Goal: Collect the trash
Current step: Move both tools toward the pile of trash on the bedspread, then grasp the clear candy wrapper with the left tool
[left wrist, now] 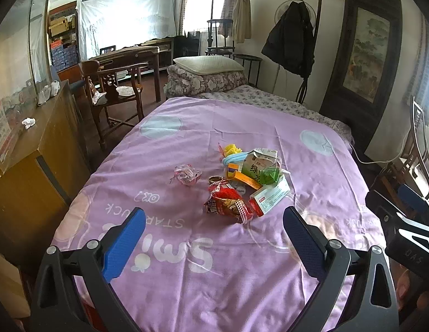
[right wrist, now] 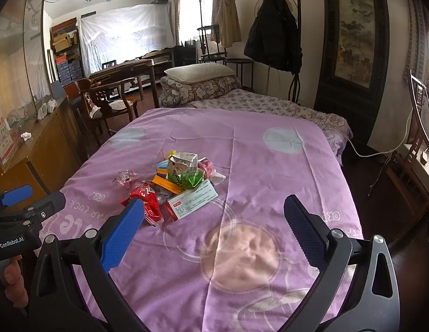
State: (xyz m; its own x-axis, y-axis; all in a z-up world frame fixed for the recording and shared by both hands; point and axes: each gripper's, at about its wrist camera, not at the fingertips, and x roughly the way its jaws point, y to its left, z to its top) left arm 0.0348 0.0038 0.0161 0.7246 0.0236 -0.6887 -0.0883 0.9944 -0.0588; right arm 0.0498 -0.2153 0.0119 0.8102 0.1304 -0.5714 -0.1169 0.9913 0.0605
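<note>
A pile of trash lies mid-bed on the purple sheet (left wrist: 186, 276): a red snack bag (left wrist: 228, 203), a green-and-white carton (left wrist: 260, 166), a white and red medicine box (left wrist: 271, 196), an orange box (left wrist: 243, 178) and a clear pink wrapper (left wrist: 186, 174) apart to the left. The right wrist view shows the same carton (right wrist: 182, 170), medicine box (right wrist: 195, 201), red bag (right wrist: 146, 203) and wrapper (right wrist: 125, 178). My left gripper (left wrist: 214, 225) is open and empty, short of the pile. My right gripper (right wrist: 214, 214) is open and empty, right of the pile.
A wooden cabinet (left wrist: 34, 144) with crumpled tissue stands left of the bed. A wooden chair (left wrist: 114, 88) and table sit beyond it. A folded quilt and pillow (left wrist: 206, 76) lie at the bed's far end. A coat rack (left wrist: 292, 36) and framed painting (left wrist: 366, 55) stand at the right.
</note>
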